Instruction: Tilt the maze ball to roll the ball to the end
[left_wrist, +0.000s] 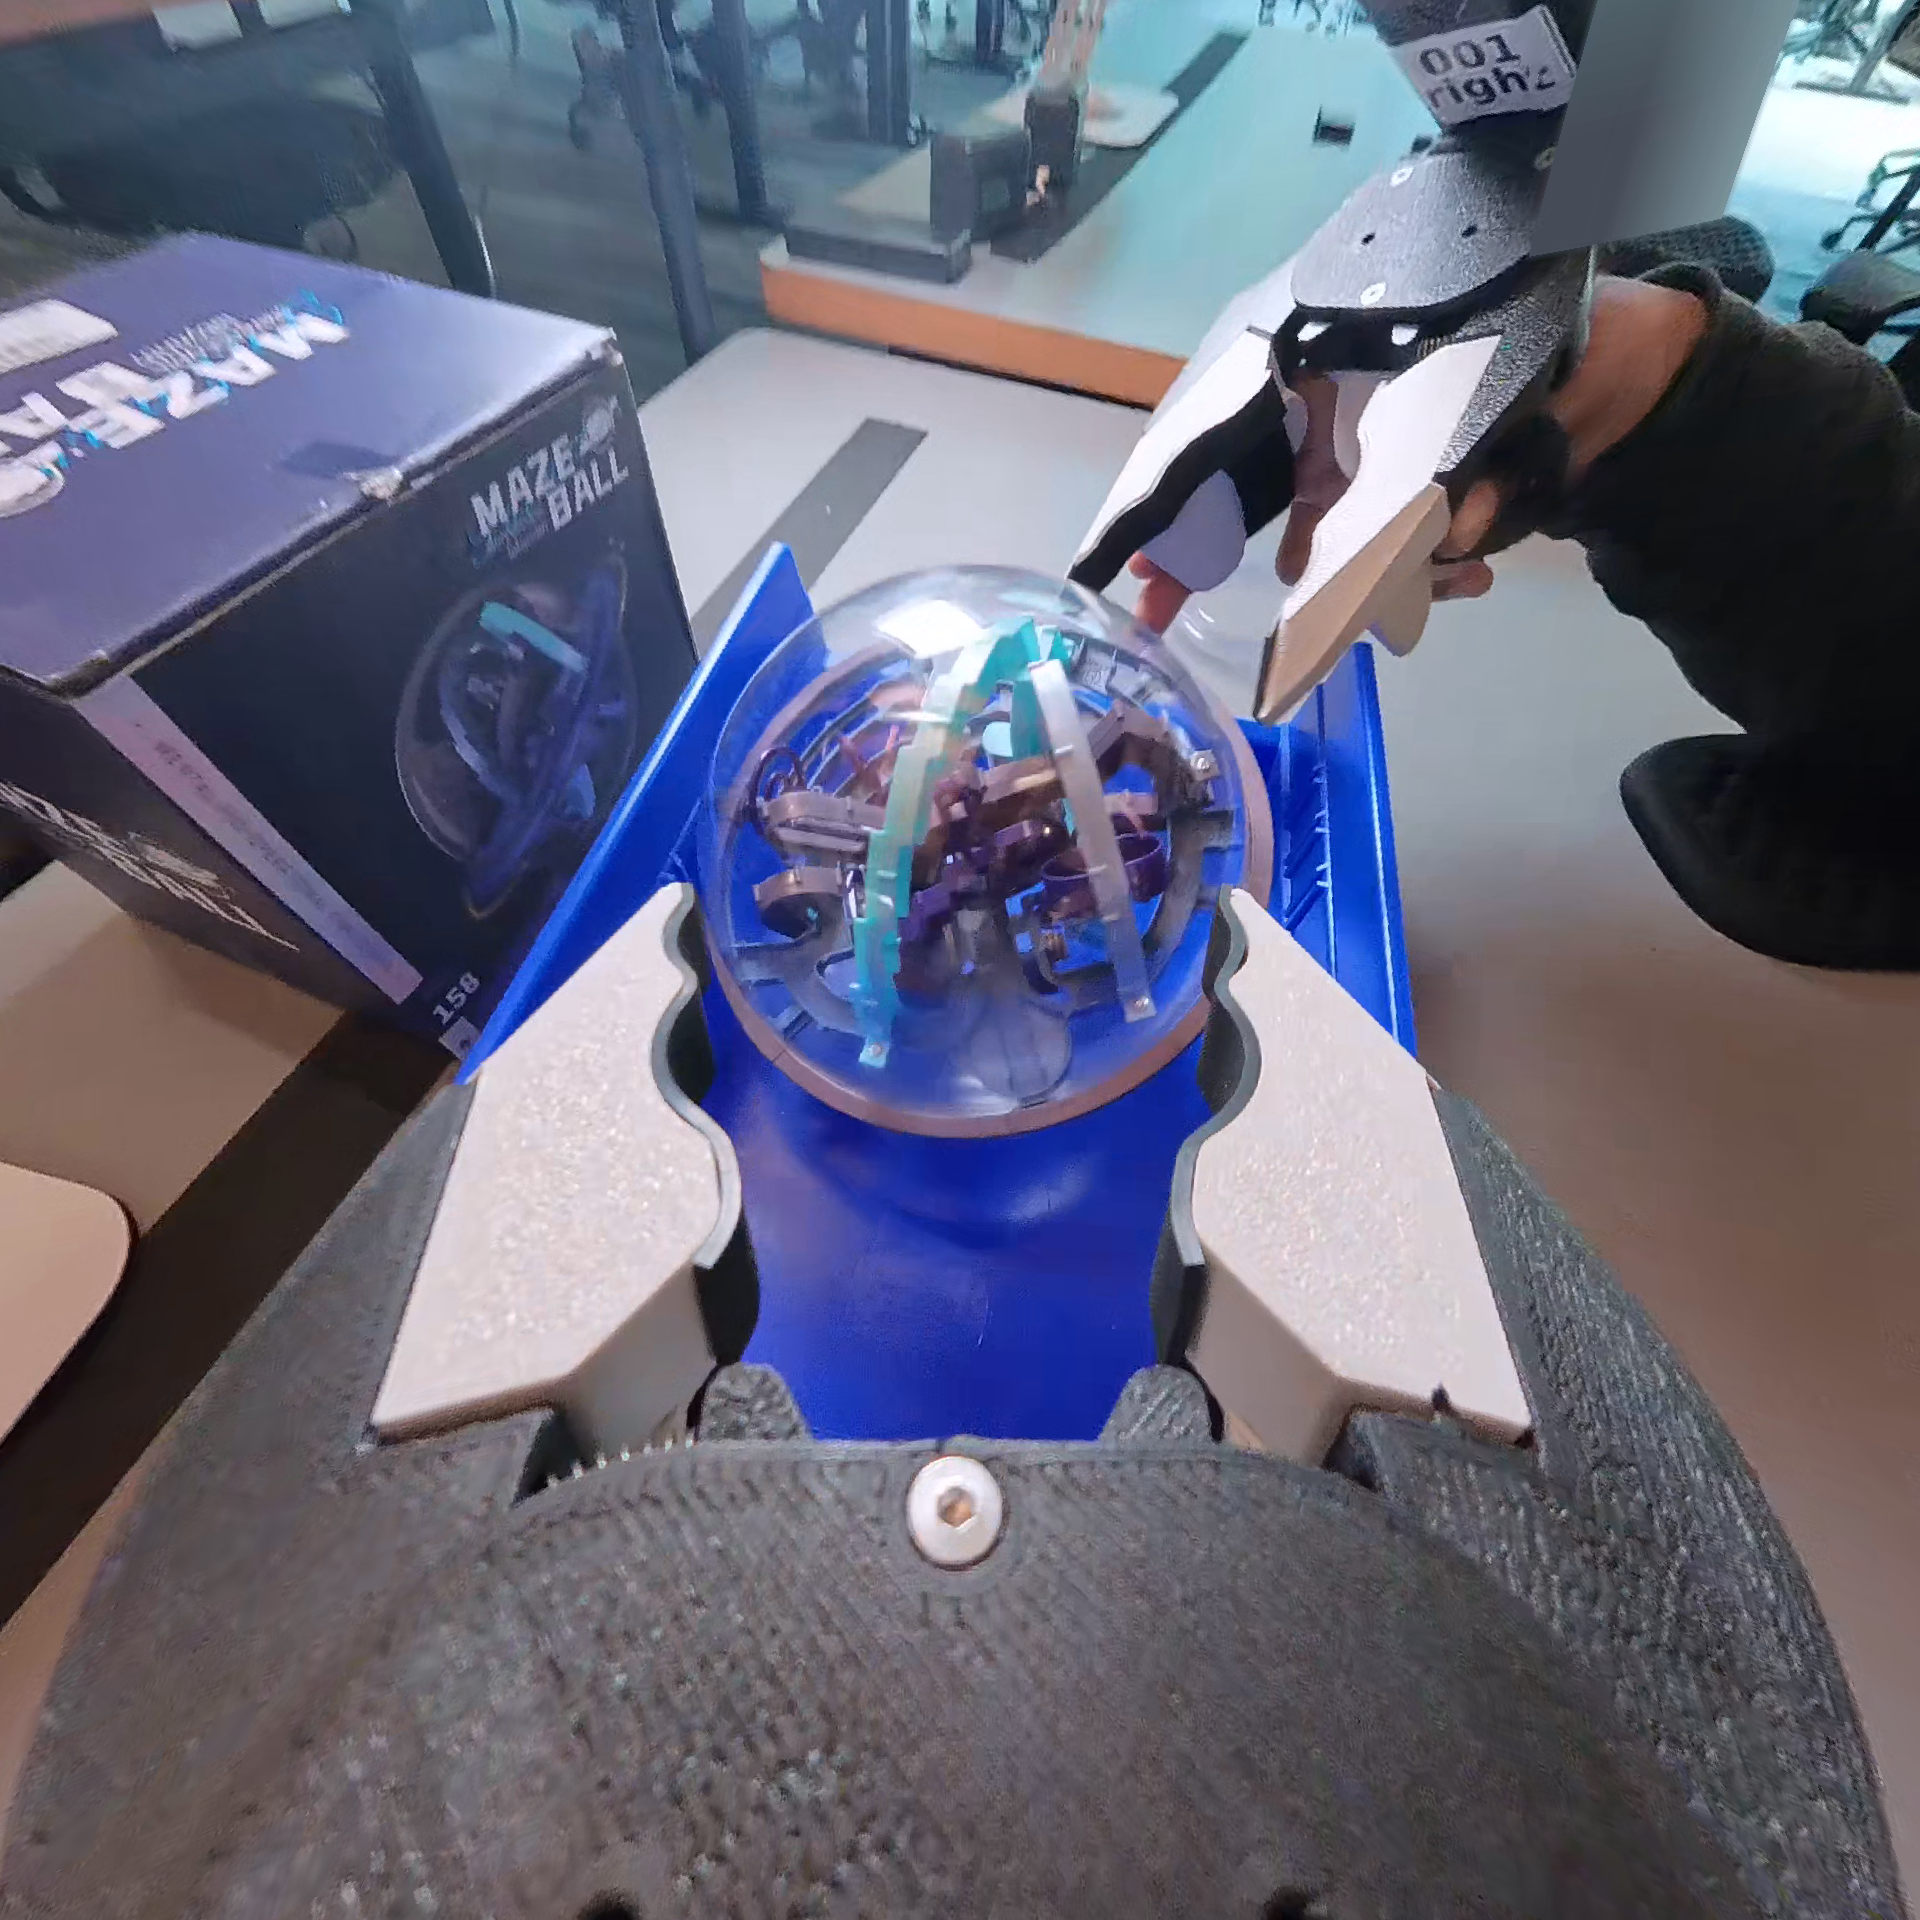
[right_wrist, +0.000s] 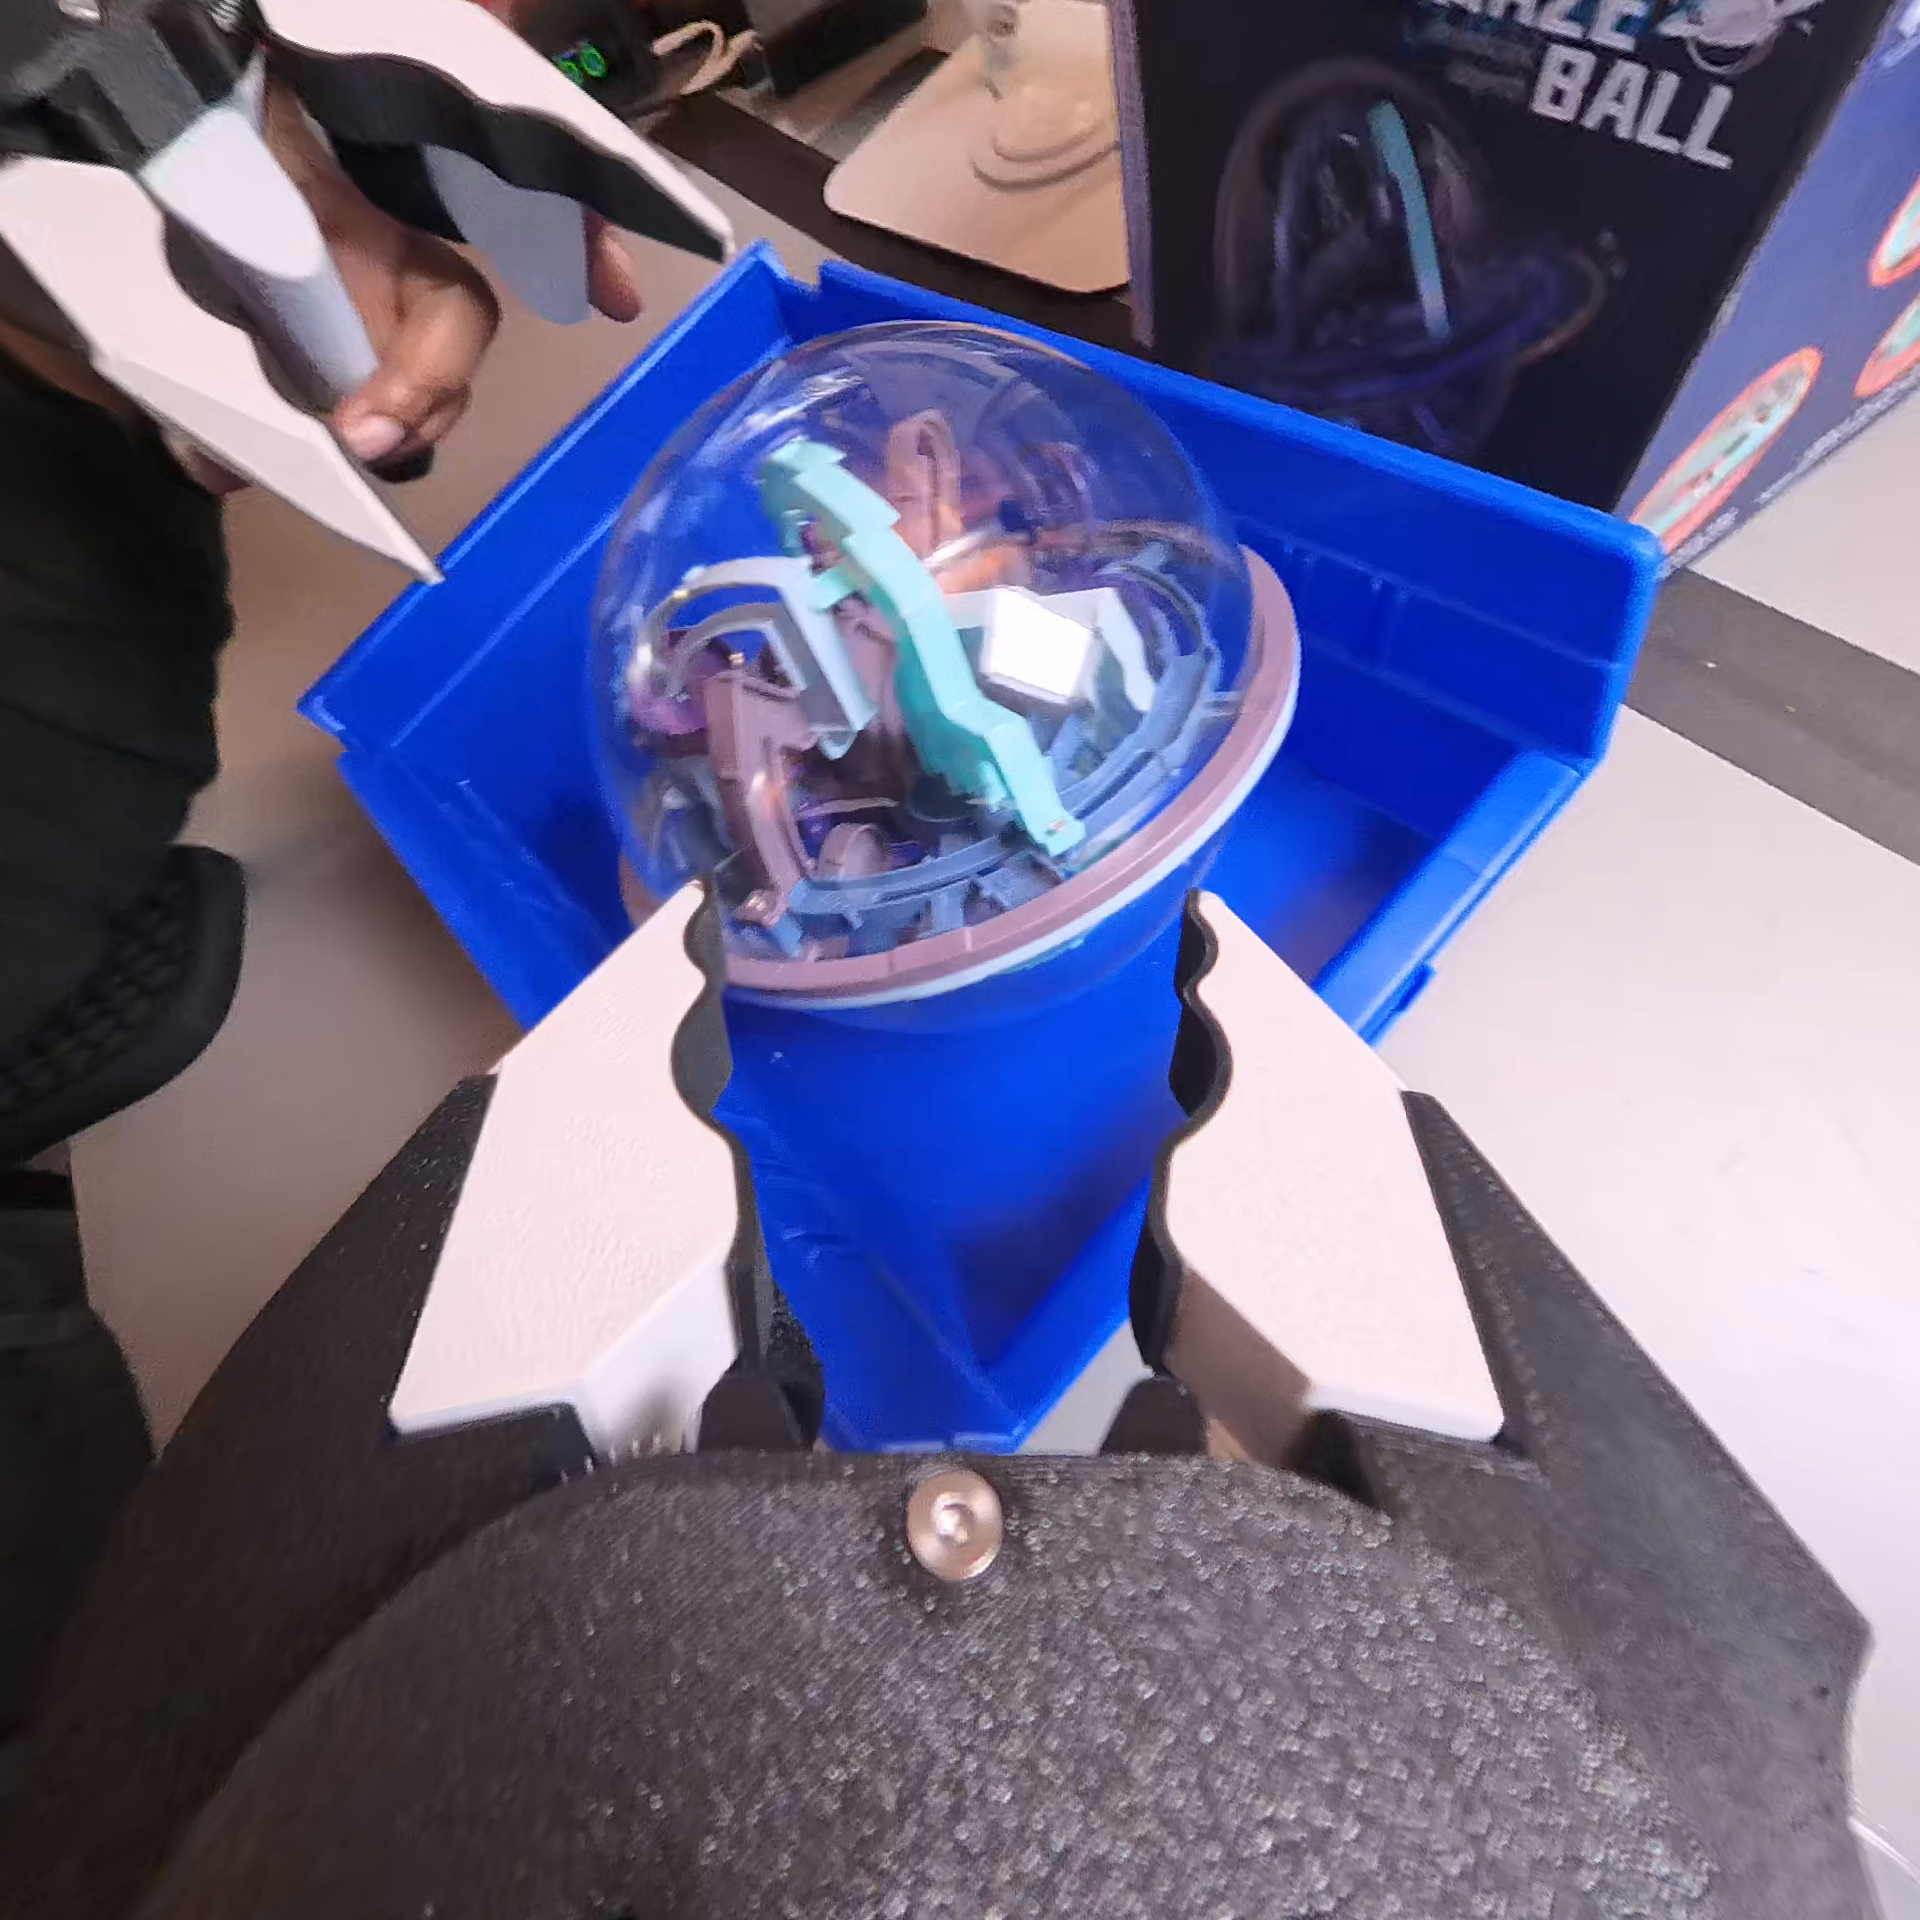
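Left wrist view: maze ball (left_wrist: 982, 842) sits in the blue bin (left_wrist: 1340, 831) dead ahead of the spread, empty left gripper (left_wrist: 961, 935), tips just flanking it. Right wrist view: right gripper (right_wrist: 945, 914) also spread and empty, ball straight ahead, about equally near.

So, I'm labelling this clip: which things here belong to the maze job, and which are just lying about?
Belongs to the job:
maze ball
blue bin it sits in
left gripper, open
right gripper, open

Lying about:
dark printed box beside the bin
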